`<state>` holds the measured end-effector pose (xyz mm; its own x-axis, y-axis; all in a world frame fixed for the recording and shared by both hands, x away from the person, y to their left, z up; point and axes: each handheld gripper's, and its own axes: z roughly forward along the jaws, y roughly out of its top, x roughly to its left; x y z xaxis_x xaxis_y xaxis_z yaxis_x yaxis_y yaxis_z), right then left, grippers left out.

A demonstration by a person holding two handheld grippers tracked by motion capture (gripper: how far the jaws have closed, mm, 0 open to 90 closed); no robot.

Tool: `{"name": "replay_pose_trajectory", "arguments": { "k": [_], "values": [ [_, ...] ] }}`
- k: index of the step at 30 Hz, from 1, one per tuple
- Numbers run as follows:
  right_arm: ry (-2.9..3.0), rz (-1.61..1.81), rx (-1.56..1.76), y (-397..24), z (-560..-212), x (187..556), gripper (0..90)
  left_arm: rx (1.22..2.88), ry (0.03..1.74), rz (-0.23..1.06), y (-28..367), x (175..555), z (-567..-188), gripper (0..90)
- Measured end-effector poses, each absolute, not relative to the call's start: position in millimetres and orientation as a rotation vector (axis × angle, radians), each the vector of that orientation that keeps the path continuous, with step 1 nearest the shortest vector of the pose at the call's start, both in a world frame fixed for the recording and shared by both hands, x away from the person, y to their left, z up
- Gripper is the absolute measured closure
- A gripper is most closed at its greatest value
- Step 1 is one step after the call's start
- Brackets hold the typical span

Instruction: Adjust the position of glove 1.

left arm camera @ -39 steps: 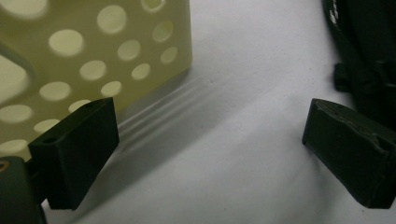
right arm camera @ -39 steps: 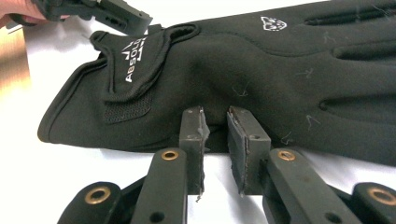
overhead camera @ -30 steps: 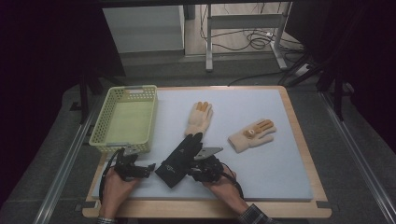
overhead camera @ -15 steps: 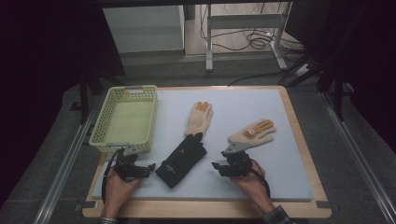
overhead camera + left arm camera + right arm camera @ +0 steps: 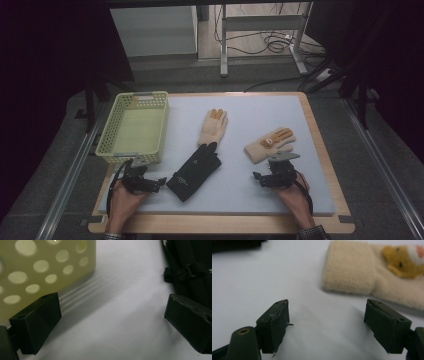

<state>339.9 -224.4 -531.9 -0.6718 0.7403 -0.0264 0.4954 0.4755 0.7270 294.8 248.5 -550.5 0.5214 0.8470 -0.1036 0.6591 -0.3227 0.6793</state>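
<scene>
A black glove (image 5: 195, 170) lies flat at the mat's front centre, its edge (image 5: 190, 267) also in the left gripper view. A beige glove with orange fingertips (image 5: 213, 127) lies just behind it. A second beige glove with a small bear patch (image 5: 269, 145) (image 5: 372, 272) lies to the right. My right gripper (image 5: 261, 176) (image 5: 328, 315) hovers just in front of that glove's cuff. Its jaws have just been opening and stand open with nothing between them. My left gripper (image 5: 159, 182) (image 5: 112, 315) rests open between the basket and the black glove, holding nothing.
A pale yellow perforated basket (image 5: 132, 125) (image 5: 37, 270) stands at the mat's left with nothing in it. The white mat (image 5: 250, 110) lies on a wooden-edged table. A metal frame and cables (image 5: 265, 45) are on the floor beyond.
My right gripper has moved to the right, from the black glove's cuff to a spot in front of the bear-patch glove, and its jaws have opened. The left gripper has stayed put.
</scene>
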Motion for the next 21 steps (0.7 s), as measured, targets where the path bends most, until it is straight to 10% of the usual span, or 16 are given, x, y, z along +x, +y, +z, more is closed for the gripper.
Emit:
{"name": "replay_pose_trajectory", "arguments": {
  "k": [21],
  "values": [
    [2.386,0.998,1.024,-223,-533,338,17.7,2.166,0.974,0.32,179,285,-512,0.0]
  ]
}}
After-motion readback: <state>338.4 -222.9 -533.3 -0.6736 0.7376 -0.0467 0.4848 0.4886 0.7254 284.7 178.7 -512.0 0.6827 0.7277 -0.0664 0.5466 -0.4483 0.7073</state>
